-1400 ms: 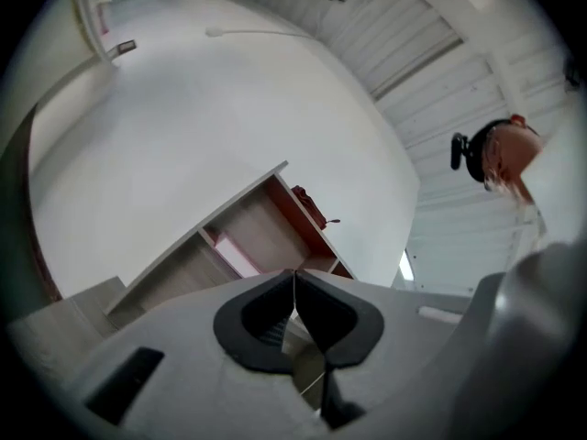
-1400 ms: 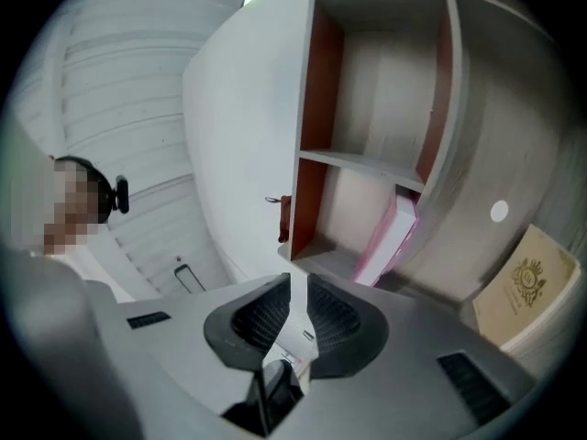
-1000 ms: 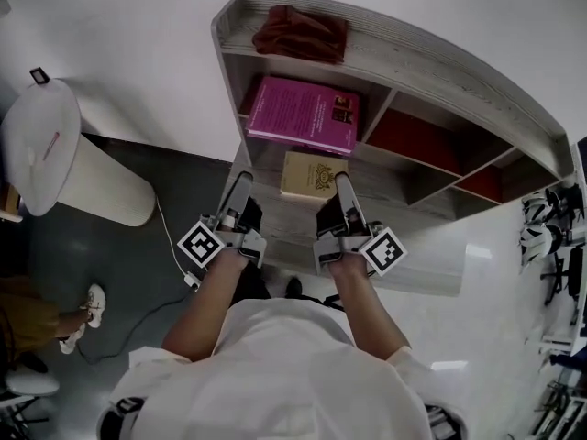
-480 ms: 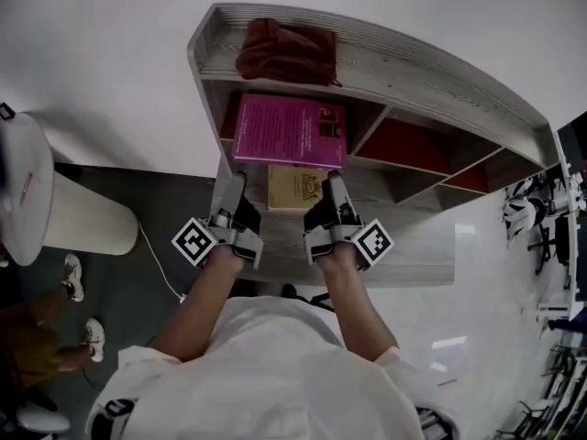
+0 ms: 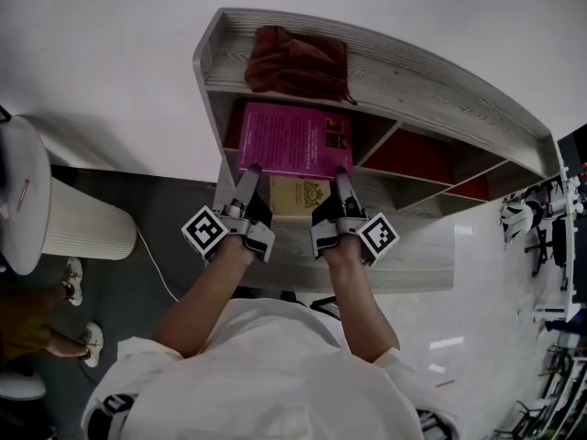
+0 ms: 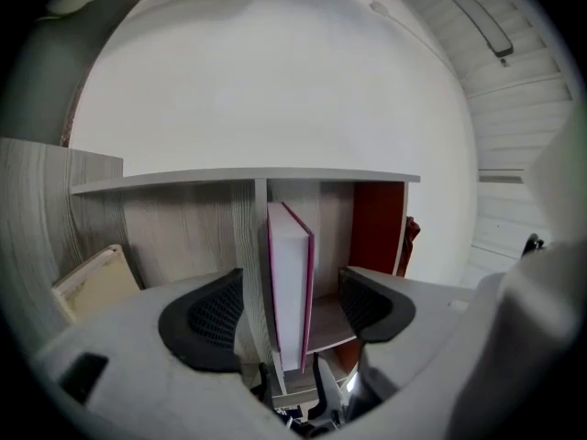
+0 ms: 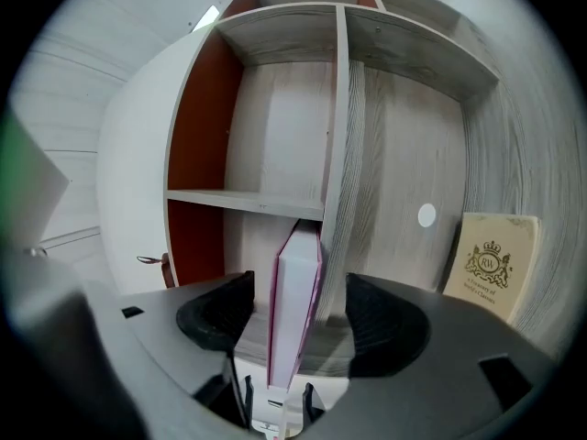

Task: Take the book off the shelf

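A magenta book (image 5: 295, 140) lies flat on a board of the grey wooden shelf (image 5: 413, 71). My left gripper (image 5: 249, 174) is at the book's near left corner and my right gripper (image 5: 343, 180) at its near right corner. In the left gripper view the book's white page edge (image 6: 289, 282) and the board under it sit between the jaws of the left gripper (image 6: 293, 310), whose pads stand clear of both. The right gripper view shows the same: the book (image 7: 295, 310) lies inside the right gripper (image 7: 301, 324), untouched. Both pairs of jaws are opening.
A cream book (image 5: 298, 193) lies one board lower, between the two grippers. A dark red cloth (image 5: 298, 62) is bunched on the shelf's top. Red-backed compartments (image 5: 413, 159) lie to the right. A white round bin (image 5: 64, 218) and a cable (image 5: 156, 264) are on the floor at left.
Both grippers have moved forward from beside the cream book up to the magenta book's near edge. Their jaws have spread wider.
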The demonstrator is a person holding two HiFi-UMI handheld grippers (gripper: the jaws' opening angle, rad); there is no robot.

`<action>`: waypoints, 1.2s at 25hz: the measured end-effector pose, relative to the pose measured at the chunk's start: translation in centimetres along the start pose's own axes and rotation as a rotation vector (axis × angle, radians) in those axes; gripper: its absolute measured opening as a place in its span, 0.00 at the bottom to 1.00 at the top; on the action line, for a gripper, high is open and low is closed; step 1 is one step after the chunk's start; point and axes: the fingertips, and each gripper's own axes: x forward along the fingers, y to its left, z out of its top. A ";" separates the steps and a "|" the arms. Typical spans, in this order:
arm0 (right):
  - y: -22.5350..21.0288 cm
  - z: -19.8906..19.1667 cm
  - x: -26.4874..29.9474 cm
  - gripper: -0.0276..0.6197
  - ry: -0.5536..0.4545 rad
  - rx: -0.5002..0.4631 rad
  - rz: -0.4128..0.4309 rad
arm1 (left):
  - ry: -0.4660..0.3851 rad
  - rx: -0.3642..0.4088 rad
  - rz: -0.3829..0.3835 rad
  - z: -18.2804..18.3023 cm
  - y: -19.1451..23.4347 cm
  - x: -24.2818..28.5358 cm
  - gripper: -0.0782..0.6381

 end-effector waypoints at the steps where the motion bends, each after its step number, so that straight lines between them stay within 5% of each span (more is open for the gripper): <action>1: -0.1 0.1 0.2 0.46 -0.004 0.000 -0.003 | -0.003 -0.008 0.002 0.2 0.2 0.2 0.55; 10: -0.5 0.5 1.2 0.45 -0.008 -0.008 -0.035 | -0.014 -0.077 -0.004 1.1 0.8 1.3 0.54; 18: 0.0 0.6 1.1 0.32 -0.007 -0.026 -0.025 | -0.005 -0.066 -0.032 1.3 0.8 1.2 0.34; 30: 0.3 0.2 -1.2 0.31 0.022 0.002 0.014 | -0.024 -0.061 -0.029 -0.3 -0.2 -1.1 0.33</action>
